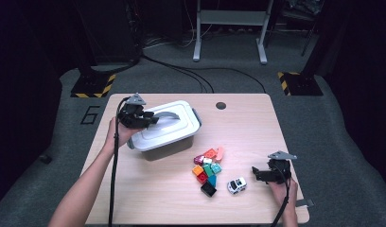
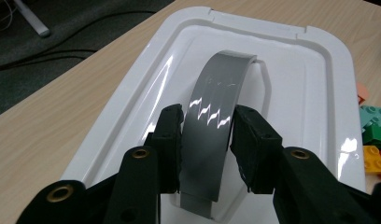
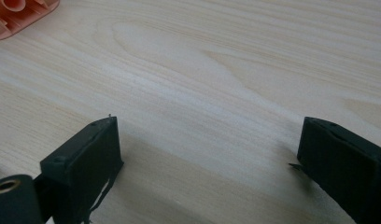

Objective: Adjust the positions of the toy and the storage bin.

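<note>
A white lidded box (image 1: 168, 128) stands at the back left of the wooden table (image 1: 248, 127); it looks slightly tilted. My left gripper (image 1: 154, 118) is at its lid, with a hand behind it. In the left gripper view the two jaws press on either side of the grey arched handle (image 2: 222, 79) of the white lid (image 2: 296, 88), so my left gripper (image 2: 206, 125) is shut on it. My right gripper (image 1: 255, 173) rests low at the front right, and its jaws stand wide apart over bare wood (image 3: 207, 135). A peach piece (image 3: 16, 13) lies beyond it.
A heap of coloured bricks (image 1: 207, 165) lies mid-table, right of the box, with a black brick (image 1: 208, 189) at its front. A small white toy car (image 1: 237, 185) sits just left of my right gripper. A dark round hole (image 1: 221, 105) marks the table's back edge.
</note>
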### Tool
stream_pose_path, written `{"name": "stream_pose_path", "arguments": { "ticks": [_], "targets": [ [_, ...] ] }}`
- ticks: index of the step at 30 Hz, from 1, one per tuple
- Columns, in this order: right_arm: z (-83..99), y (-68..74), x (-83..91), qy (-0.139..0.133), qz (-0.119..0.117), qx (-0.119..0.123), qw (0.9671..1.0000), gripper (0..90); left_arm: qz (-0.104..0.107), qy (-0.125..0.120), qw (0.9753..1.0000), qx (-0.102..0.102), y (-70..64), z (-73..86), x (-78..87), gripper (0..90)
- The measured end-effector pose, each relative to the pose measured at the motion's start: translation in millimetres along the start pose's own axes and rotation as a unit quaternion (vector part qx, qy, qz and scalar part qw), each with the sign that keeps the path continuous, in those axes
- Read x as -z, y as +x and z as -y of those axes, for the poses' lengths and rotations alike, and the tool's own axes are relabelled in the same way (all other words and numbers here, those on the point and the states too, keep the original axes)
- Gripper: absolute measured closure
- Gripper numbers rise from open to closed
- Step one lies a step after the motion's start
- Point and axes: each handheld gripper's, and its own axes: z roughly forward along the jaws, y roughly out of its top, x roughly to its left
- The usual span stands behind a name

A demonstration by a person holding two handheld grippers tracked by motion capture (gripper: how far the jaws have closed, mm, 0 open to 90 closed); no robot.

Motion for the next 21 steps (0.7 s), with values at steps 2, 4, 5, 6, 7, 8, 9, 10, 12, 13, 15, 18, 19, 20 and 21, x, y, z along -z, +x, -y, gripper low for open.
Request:
{"name": "stream_pose_path", "arguments": {
  "ticks": [2,4,5,6,7,8,9,10,12,13,15,18,19,20,21],
  "targets": [
    [-0.1,0.1,0.0,0.000,0.000,-0.001,1.0000,5.4,0.000,0.000,1.0000,0.005,-5.1,0.9,1.2,63.5],
    [0.0,0.1,-0.1,0.000,0.000,0.000,1.0000,5.3,0.006,0.000,1.0000,0.007,-8.9,1.6,2.8,63.4],
    [0.0,0.1,0.0,0.001,0.000,0.001,1.0000,5.3,0.017,-0.003,0.9998,0.010,-9.8,1.9,3.2,63.5],
    [0.0,0.1,0.0,0.001,0.000,0.001,1.0000,5.3,0.024,-0.004,0.9996,0.012,-10.0,1.8,3.2,63.6],
    [0.0,0.1,0.0,0.001,0.000,0.001,1.0000,5.3,0.028,-0.004,0.9995,0.012,-10.6,1.2,2.4,63.1],
    [-0.1,0.2,0.0,0.001,0.000,0.000,1.0000,5.3,0.030,-0.003,0.9995,0.004,-10.8,-1.0,-0.2,58.4],
    [-0.1,0.2,0.0,0.001,0.000,0.000,1.0000,5.3,0.030,-0.003,0.9995,0.004,-10.8,-1.0,-0.2,55.6],
    [0.0,0.1,0.0,0.001,0.000,0.001,1.0000,5.3,0.044,-0.004,0.9990,-0.003,-10.8,-2.9,-2.8,54.8],
    [0.0,0.0,0.0,0.000,0.000,0.001,1.0000,5.3,0.039,0.000,0.9990,-0.020,-11.2,-7.9,-9.0,56.2],
    [0.0,0.0,0.0,0.000,0.000,0.001,1.0000,5.3,0.039,0.000,0.9990,-0.020,-11.2,-7.9,-9.0,58.0],
    [0.0,0.1,0.0,0.000,0.000,0.000,1.0000,5.3,0.043,0.002,0.9989,-0.020,-9.6,-10.1,-12.2,59.5],
    [0.0,0.0,0.0,0.000,-0.001,0.000,1.0000,5.2,0.047,0.002,0.9988,-0.014,-7.7,-10.9,-12.9,65.0],
    [0.0,-0.1,0.1,0.000,-0.001,0.000,1.0000,5.3,0.046,0.004,0.9989,-0.013,-10.0,-11.1,-12.4,65.1],
    [0.0,-0.1,0.1,0.000,-0.001,0.000,1.0000,5.3,0.046,0.004,0.9989,-0.013,-10.0,-11.1,-12.4,65.2],
    [0.0,0.0,0.0,0.000,-0.001,0.000,1.0000,5.2,0.046,0.006,0.9989,-0.011,-10.9,-11.2,-12.0,65.2]
  ]
}}
